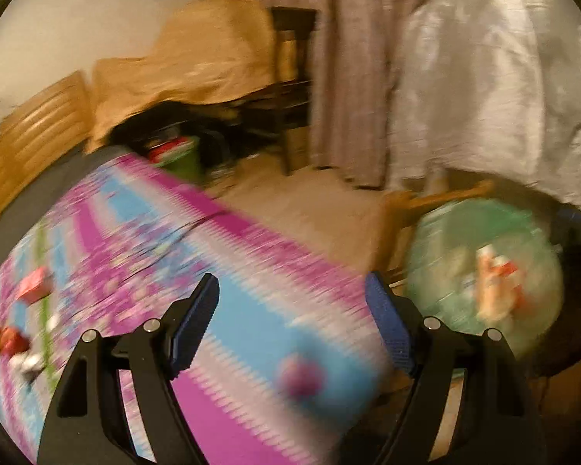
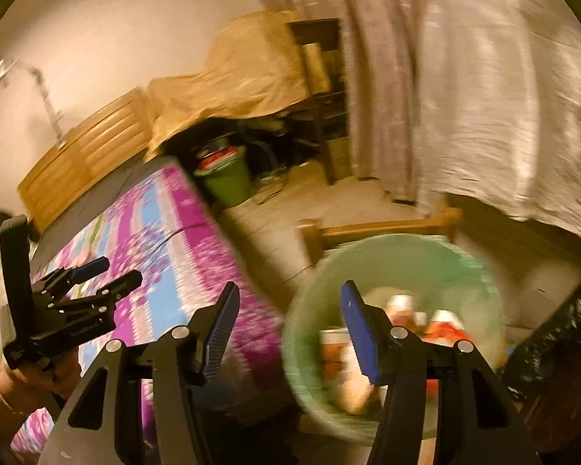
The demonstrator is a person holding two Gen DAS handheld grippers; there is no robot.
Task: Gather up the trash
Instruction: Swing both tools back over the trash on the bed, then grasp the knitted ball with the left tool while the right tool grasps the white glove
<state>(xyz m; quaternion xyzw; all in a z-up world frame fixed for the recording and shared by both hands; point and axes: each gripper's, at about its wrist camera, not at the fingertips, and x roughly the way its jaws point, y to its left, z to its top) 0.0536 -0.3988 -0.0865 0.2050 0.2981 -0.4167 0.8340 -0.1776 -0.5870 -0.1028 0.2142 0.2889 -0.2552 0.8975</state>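
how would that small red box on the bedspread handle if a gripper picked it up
The small red box looks like thin card, so probably light and easily crushed by a firm squeeze. Its flat faces should keep it from rolling. The soft bedspread beneath may give when pressed. Blur hides finer detail.

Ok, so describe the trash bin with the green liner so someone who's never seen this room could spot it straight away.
Find the bed with the pink, purple and blue patterned cover. On the floor off its near corner, in front of a low wooden frame, stands the bin lined with a pale green bag, with red and white wrappers inside. The other green container, a bucket farther back beside the bed, is darker and smaller.
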